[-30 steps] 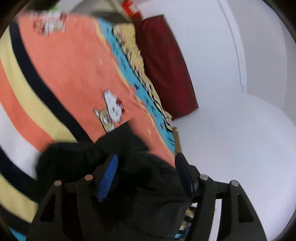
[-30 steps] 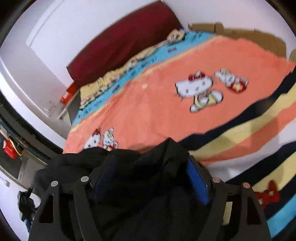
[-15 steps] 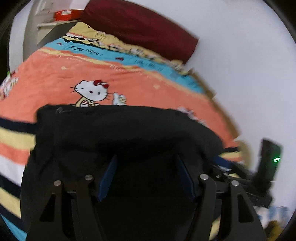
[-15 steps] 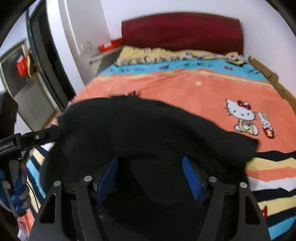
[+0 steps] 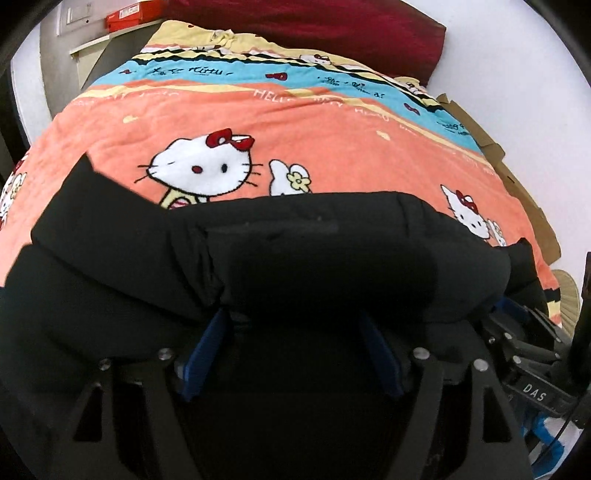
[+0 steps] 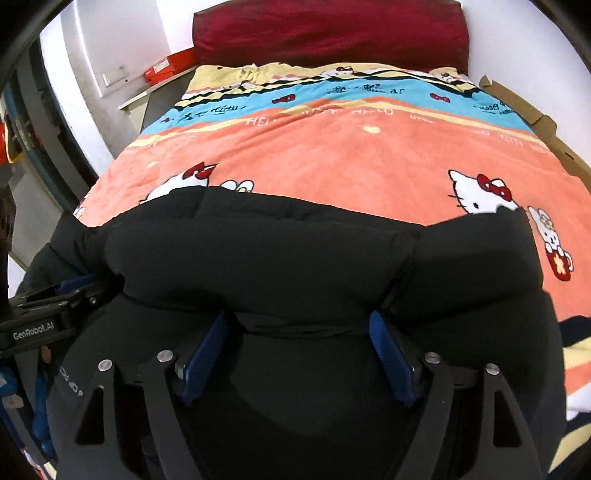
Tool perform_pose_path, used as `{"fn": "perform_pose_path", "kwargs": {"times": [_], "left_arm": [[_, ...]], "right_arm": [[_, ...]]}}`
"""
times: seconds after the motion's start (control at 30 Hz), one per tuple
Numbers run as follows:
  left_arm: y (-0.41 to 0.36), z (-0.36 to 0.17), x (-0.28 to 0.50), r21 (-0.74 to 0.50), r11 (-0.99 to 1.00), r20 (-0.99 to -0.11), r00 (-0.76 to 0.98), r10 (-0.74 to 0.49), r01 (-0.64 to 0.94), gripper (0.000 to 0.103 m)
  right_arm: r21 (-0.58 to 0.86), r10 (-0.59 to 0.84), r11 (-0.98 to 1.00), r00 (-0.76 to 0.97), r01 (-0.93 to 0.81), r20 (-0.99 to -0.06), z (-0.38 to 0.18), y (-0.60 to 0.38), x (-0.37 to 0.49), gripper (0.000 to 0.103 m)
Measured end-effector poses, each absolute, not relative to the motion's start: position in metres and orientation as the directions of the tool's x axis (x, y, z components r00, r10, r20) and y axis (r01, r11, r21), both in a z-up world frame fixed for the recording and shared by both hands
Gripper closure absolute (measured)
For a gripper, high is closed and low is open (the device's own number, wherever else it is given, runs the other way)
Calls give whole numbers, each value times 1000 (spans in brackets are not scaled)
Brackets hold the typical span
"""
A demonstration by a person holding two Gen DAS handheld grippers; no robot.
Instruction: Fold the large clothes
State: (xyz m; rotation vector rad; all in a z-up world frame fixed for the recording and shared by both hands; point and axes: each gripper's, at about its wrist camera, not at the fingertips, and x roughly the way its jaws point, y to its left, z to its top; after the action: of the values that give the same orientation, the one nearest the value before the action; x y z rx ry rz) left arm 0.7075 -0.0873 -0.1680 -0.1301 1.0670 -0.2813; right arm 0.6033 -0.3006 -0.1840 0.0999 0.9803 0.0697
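Note:
A large black padded jacket [image 5: 303, 251] fills the lower half of both wrist views, over the orange cartoon-cat blanket [image 5: 332, 133] on the bed. My left gripper [image 5: 291, 332] has its blue pads [image 5: 205, 350] spread wide with thick jacket fabric bunched between and over them. My right gripper [image 6: 299, 332] likewise has its blue pads [image 6: 391, 362] wide apart with the jacket [image 6: 295, 251] draped across them. The fingertips of both are hidden under the cloth. The right gripper's body shows at the right of the left view [image 5: 532, 354], and the left gripper's body at the left of the right view [image 6: 44, 317].
A dark red pillow [image 6: 332, 33] lies at the bed's head against the white wall. A grey side shelf with a red box [image 6: 168, 66] stands at the left. Cardboard [image 6: 517, 103] lines the bed's right edge.
Both grippers swung round to face the head of the bed, side by side. The jacket, bunched a second ago, now spreads wide across both grippers over the blanket.

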Motion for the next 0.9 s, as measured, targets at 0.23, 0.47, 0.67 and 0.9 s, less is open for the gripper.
{"fn": "perform_pose_path", "kwargs": {"times": [0.23, 0.47, 0.67, 0.9], "left_arm": [[-86, -163, 706, -225, 957, -858, 429, -283, 182, 29], [-6, -143, 680, -242, 960, -846, 453, -280, 143, 29], [7, -185, 692, -274, 959, -865, 417, -280, 76, 27], [4, -191, 685, -261, 963, -857, 444, -263, 67, 25]], "right_arm": [[117, 102, 993, 541, -7, -835, -185, -300, 602, 26], [173, 131, 985, 589, 14, -797, -157, -342, 558, 26], [200, 147, 979, 569, 30, -809, -194, -354, 566, 25], [223, 160, 974, 583, 37, -797, -205, -356, 567, 23]]}}
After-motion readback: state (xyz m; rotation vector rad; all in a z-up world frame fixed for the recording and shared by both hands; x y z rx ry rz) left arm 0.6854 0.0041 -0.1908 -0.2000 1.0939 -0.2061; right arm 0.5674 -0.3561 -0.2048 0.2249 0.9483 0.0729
